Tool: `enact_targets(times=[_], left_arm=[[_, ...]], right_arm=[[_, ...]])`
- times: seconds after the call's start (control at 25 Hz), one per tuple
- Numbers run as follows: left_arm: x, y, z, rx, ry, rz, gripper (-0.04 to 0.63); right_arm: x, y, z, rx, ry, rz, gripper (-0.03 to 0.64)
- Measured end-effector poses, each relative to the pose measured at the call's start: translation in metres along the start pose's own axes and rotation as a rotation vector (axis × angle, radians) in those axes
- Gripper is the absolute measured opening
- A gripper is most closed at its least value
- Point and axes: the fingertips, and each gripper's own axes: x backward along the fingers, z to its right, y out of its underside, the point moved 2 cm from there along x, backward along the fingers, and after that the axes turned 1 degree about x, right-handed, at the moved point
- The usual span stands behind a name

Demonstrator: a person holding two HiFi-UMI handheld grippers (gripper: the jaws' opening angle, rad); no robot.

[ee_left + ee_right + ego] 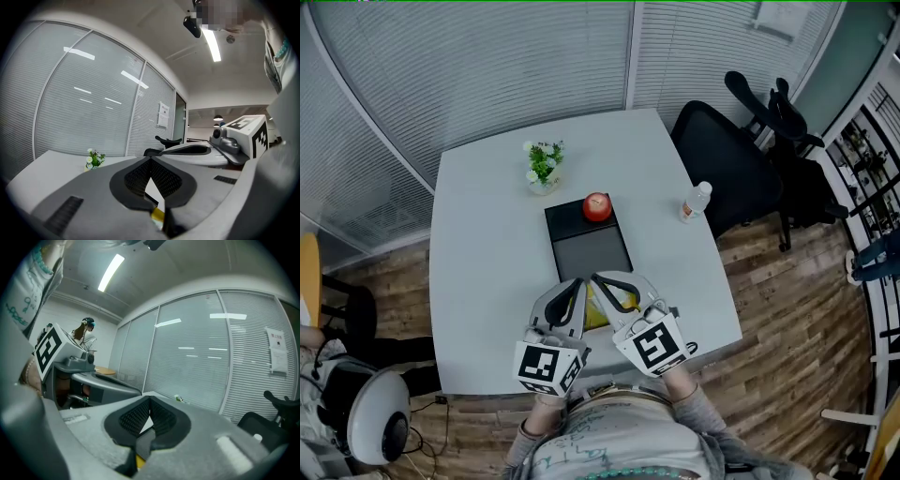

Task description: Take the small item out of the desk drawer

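Both grippers hover side by side over the near part of the pale grey table (487, 281), tips pointing away from me. My left gripper (577, 281) (150, 160) has its dark pads meeting at the tip, with nothing between them. My right gripper (598, 277) (149, 400) is shut as well and empty. Just past the tips lies a flat black rectangular box (591, 246), and a small red round item (597, 206) rests on its far end. Something yellow (598, 309) shows between the two grippers; I cannot tell what it is. No open drawer is in view.
A small potted plant (544, 166) stands at the back of the table and a clear bottle (696, 201) near its right edge. A black office chair (741, 159) is at the right. Glass partitions with blinds close off the far side.
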Motion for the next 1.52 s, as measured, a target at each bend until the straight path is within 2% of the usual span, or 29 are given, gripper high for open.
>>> enact_targets(times=[0.32,0.68,1.2,1.52], left_arm=[[0.002,0.006,-0.001,0.013,0.003,-0.004,-0.003],[0.009,0.012,-0.008,0.017,0.000,-0.015,-0.003],[0.017,0.015,-0.027,0.043,-0.007,-0.031,-0.003],[0.022,0.021,-0.040,0.065,-0.012,-0.045,-0.003]], right_arm=[[-0.003,0.009,-0.004,0.013,-0.012,-0.005,0.003],[-0.006,0.042,-0.008,0.119,-0.064,-0.118,0.017],[-0.011,0.110,-0.003,0.187,-0.158,-0.336,0.017],[-0.020,0.168,-0.014,0.219,-0.291,-0.507,0.017]])
